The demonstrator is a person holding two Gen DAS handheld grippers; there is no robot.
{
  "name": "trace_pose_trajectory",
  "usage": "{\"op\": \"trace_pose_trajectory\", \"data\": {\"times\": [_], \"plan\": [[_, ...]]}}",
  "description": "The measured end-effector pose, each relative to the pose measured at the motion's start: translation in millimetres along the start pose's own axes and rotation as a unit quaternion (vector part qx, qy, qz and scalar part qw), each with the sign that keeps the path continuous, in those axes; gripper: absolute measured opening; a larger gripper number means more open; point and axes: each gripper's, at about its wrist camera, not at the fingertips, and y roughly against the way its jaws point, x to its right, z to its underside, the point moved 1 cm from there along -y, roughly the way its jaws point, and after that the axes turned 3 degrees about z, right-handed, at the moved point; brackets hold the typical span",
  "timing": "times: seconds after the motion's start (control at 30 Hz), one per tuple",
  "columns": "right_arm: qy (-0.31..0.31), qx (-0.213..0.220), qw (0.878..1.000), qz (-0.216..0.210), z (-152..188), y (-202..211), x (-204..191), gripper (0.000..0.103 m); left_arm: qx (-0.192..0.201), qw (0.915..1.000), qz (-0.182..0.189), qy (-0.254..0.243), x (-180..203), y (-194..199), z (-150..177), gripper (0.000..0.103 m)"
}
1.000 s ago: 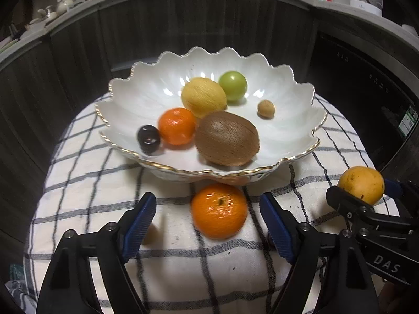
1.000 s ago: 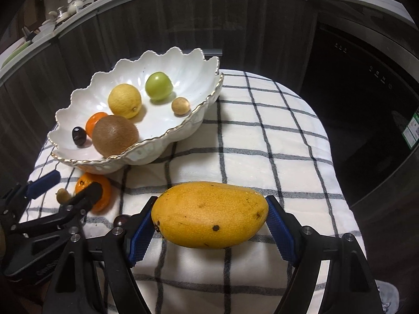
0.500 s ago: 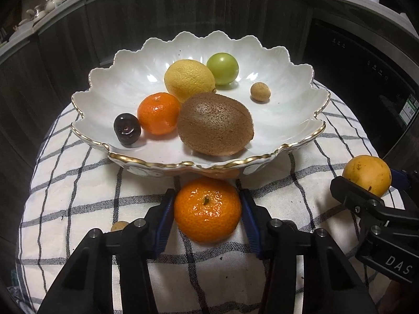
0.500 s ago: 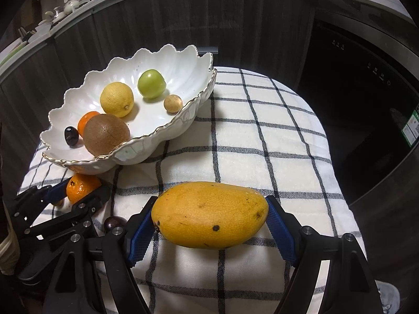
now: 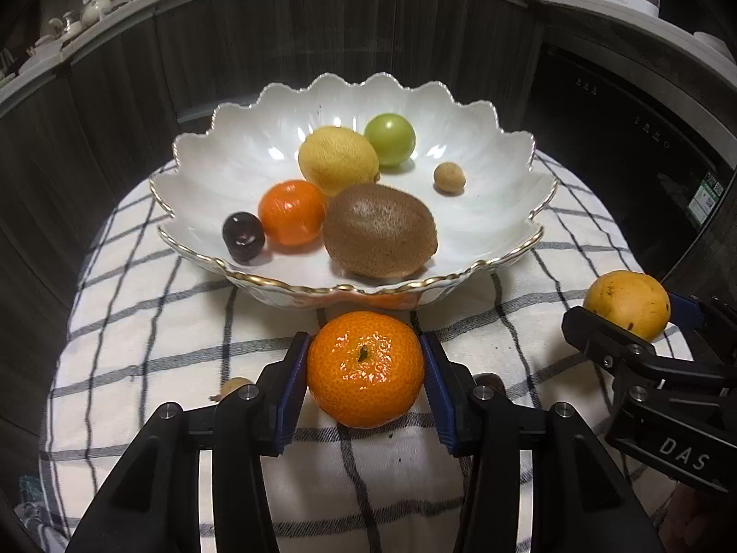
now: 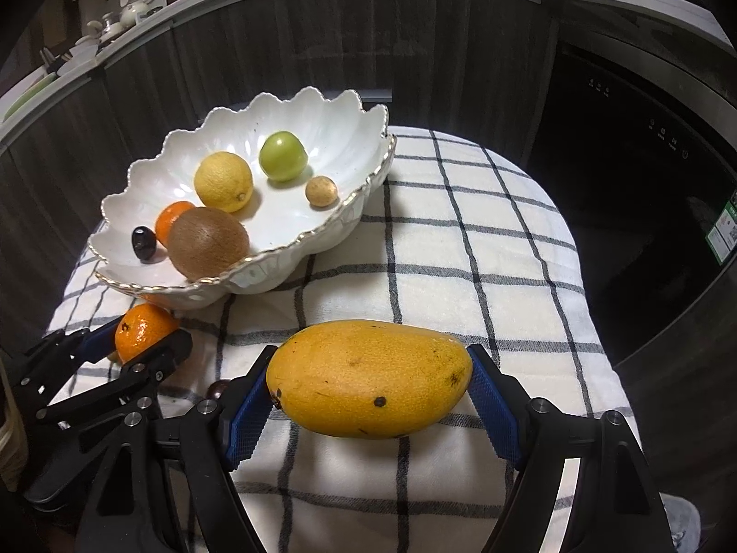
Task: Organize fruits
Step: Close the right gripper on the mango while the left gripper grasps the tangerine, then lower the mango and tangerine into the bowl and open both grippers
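A mandarin point(image 5: 365, 368) is being gripped between the blue pads of the left gripper point(image 5: 364, 375), just in front of the scalloped white bowl point(image 5: 483, 212) with its gold rim. A yellow-orange mango point(image 6: 369, 378) is being clamped lengthwise by the right gripper point(image 6: 371, 396), to the right of the bowl and well apart from it. Both fruits are being held over the checked cloth point(image 6: 460, 249) by which the desk is being covered; whether they are touching the cloth cannot be told. Inside the bowl, a kiwi point(image 5: 380, 230), a lemon point(image 5: 338, 160), a second mandarin point(image 5: 291, 213), a green plum-like fruit point(image 5: 389, 139), a dark cherry point(image 5: 243, 236) and a small tan longan-like fruit point(image 5: 449, 178) are being kept. Two small fruits, one tan point(image 5: 234, 386) and one dark point(image 6: 217, 388), are being partly hidden behind the gripper fingers on the cloth.
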Motion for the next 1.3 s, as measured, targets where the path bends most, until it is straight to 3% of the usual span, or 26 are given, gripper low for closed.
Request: {"op": "trace_pose_trajectory", "data": {"times": [0.4,0.7,1.0,1.3], "plan": [[0.009,0.023,1.0,-0.015,-7.7,33.9,-11.7,0.079,0.021,0.9998,0.0,0.002,-6.8,49.2,-2.2,0.047],[0.027,0.057,0.998,-0.023,-41.1,45.9,-23.1,0.079,0.064,0.9979,-0.01,-0.002,-17.8,68.6,-37.6,0.047],[0.033,0.07,0.996,-0.033,-79.7,24.5,-33.8,0.079,0.082,0.9965,-0.02,-0.002,-34.6,48.3,-76.2,0.047],[0.04,0.051,0.997,-0.037,-104.1,-20.8,-53.1,0.079,0.076,0.9966,-0.031,0.002,-62.1,10.5,-103.1,0.047]]}}
